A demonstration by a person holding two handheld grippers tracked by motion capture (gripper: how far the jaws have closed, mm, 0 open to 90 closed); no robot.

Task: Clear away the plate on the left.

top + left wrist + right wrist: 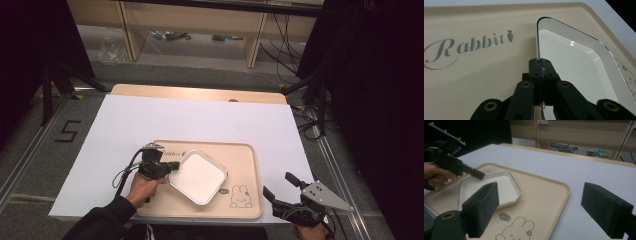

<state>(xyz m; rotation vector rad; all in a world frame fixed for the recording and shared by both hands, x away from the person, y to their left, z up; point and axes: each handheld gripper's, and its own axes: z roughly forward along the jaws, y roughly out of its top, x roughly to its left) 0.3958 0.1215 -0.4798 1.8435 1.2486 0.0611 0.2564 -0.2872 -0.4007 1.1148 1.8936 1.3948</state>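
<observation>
While the right gripper (282,186) gapes, the left gripper (541,65) pinches the dish (574,72) rim.

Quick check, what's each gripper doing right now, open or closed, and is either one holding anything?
Left gripper: closed on the rim of the white dish on the tray.
Right gripper: open, holding nothing, off the tray's right edge.

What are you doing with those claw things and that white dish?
A person is working at a table with a claw in each hand. The left claw is pinched shut on the rim of the white dish, which is on the beige rabbit tray. The right claw is open, holding nothing, just off the tray's right side near the table's front edge.
</observation>
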